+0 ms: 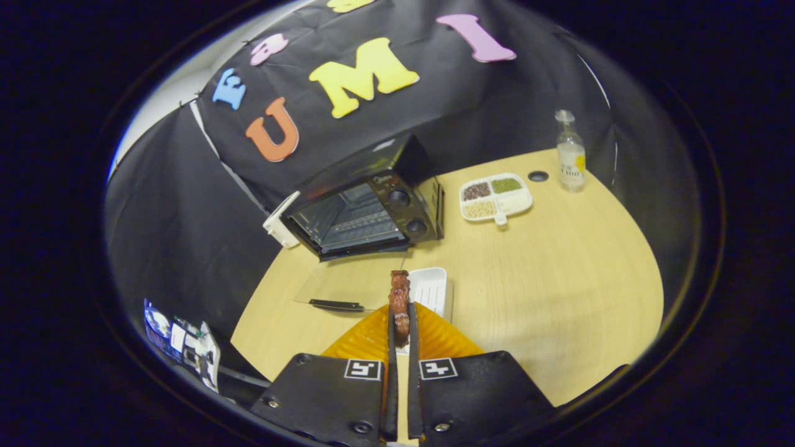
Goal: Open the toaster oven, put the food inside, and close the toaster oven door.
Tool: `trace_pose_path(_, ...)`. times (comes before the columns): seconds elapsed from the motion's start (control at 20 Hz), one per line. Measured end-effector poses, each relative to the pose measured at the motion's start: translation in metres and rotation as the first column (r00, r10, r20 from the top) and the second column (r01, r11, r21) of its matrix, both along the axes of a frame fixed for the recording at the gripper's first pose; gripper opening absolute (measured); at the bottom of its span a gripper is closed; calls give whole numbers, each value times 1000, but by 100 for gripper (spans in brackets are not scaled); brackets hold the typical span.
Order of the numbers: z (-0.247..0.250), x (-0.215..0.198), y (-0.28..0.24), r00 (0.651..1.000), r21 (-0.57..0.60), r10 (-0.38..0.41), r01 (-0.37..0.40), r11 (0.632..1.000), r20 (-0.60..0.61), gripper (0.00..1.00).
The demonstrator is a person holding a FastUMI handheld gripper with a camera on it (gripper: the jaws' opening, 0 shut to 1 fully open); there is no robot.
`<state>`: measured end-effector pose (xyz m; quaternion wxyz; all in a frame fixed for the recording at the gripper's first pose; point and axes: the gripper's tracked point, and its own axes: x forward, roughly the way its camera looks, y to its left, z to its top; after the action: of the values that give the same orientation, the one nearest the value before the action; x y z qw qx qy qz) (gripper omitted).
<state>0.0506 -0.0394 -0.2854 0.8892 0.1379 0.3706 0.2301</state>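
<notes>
A black toaster oven stands at the back of the wooden table, beyond my fingers. Its glass door is folded down flat onto the table, its dark handle nearest me, and the wire rack inside shows. My gripper is shut on a brown meat skewer, which sticks up and forward from between the fingers, lifted above the table. Just ahead of the fingers, slightly right, lies a white rectangular tray.
A white divided dish of grains sits right of the oven, with a clear bottle and a small dark disc beyond it. A white object leans at the oven's left side. Packaging lies off the table's left edge.
</notes>
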Motion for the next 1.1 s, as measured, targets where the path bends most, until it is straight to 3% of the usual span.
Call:
trace_pose_path(0.3,72,-38,45,980,-90,80,-64,994,183,9)
trace_pose_path(0.5,93,-41,73,961,-153,94,-55,987,261,9)
trace_pose_path(0.75,95,-26,99,935,-231,77,5,973,346,9)
trace_pose_path(1.1,61,2,126,953,-242,59,15,970,298,9)
